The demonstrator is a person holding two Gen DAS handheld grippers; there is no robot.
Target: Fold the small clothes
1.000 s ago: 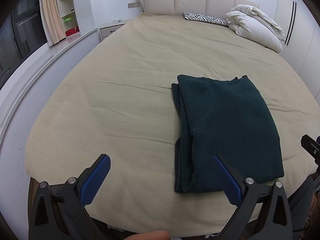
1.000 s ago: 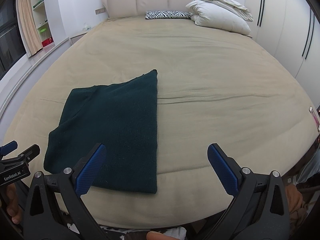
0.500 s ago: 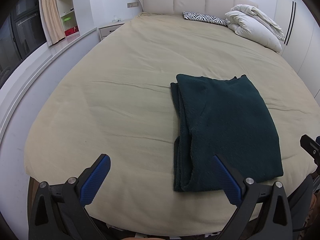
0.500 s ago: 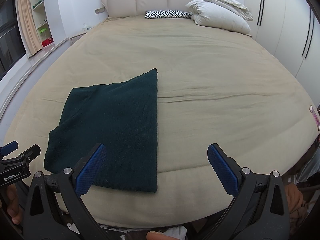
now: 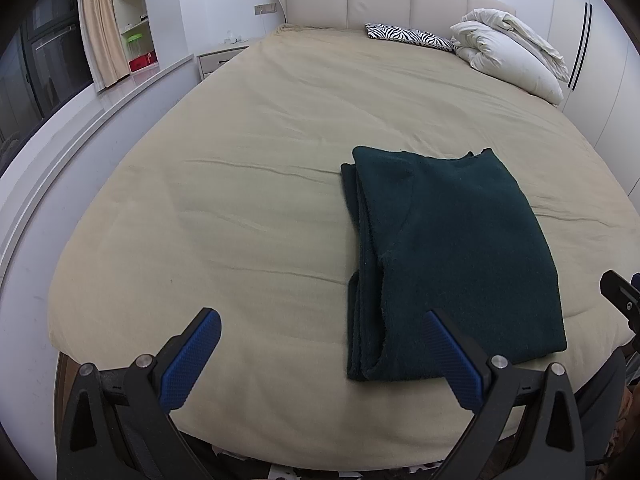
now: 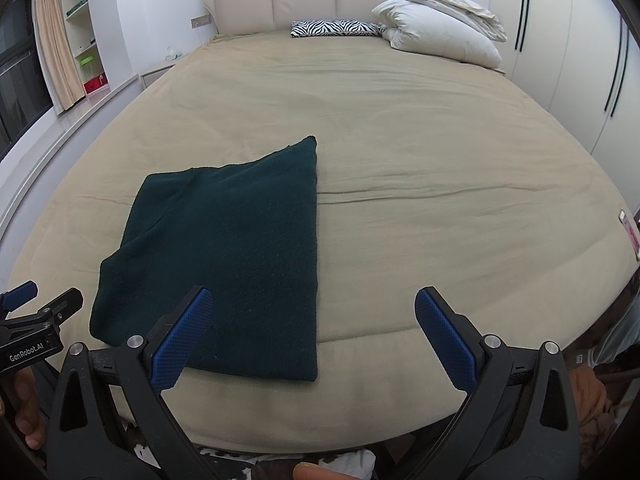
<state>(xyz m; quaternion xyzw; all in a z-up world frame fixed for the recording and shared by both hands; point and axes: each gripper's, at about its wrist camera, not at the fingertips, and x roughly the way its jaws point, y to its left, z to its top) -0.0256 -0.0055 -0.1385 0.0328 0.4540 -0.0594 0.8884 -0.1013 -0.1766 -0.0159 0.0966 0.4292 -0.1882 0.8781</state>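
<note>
The dark green garment [image 5: 452, 256] lies flat on the bed [image 5: 248, 184], near the foot edge of the bed and far from the white duvet [image 5: 512, 56] and the zebra pillow [image 5: 408, 34] at the headboard. It is already folded to a long rectangle; several layers show at its side away from the duvet, where the edges are a little uneven.

The left tool [image 5: 320, 356] is wide open and holds nothing; it hangs over the foot edge, near the layered side of the garment. The right tool [image 6: 312, 332] is also wide open and empty, near the other long side.

I judge that one fold remains, to bring the near short end over to the far end. To do it well, each tool should take one near corner and close on all layers together, because the thick fleece can slip apart. Then both should lift a little and move at the same speed, so that the edges meet straight. The loose layered side needs more care.
</note>
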